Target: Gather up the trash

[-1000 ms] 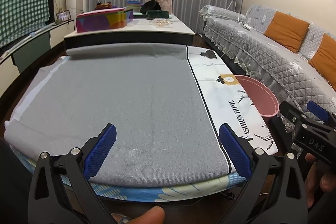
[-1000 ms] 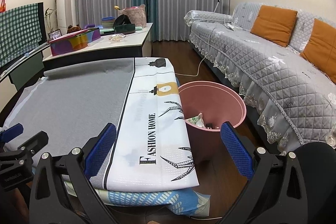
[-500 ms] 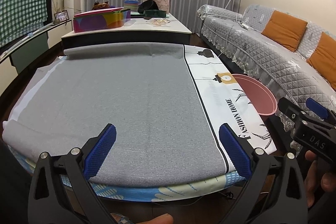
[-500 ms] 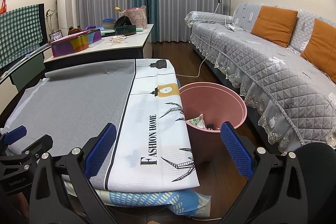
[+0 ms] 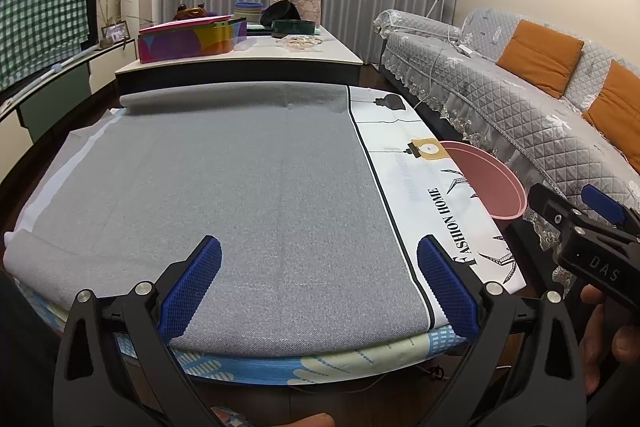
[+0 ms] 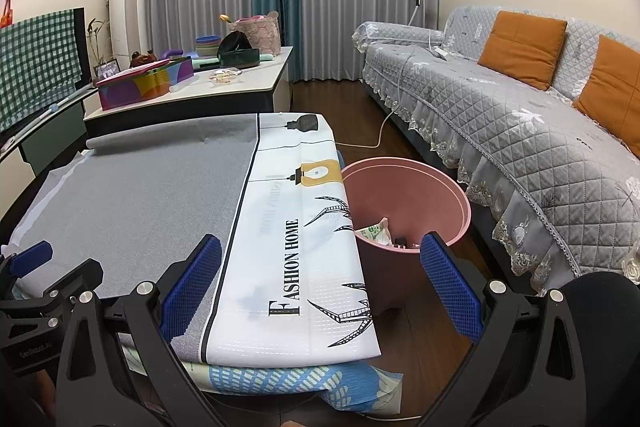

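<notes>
1. The left claw is wide open and holds nothing. Its blue pads hang over the near edge of the grey cloth on the counter.
2. The right claw is wide open and empty too, just past the counter's near right corner.
3. The pink bin stands on the floor, ahead of the right claw and right beside the counter.
4. Some trash lies inside the bin.
5. Farther right is the grey sofa.

One pink bin, two orange cushions (on one sofa), two open tongs.
</notes>
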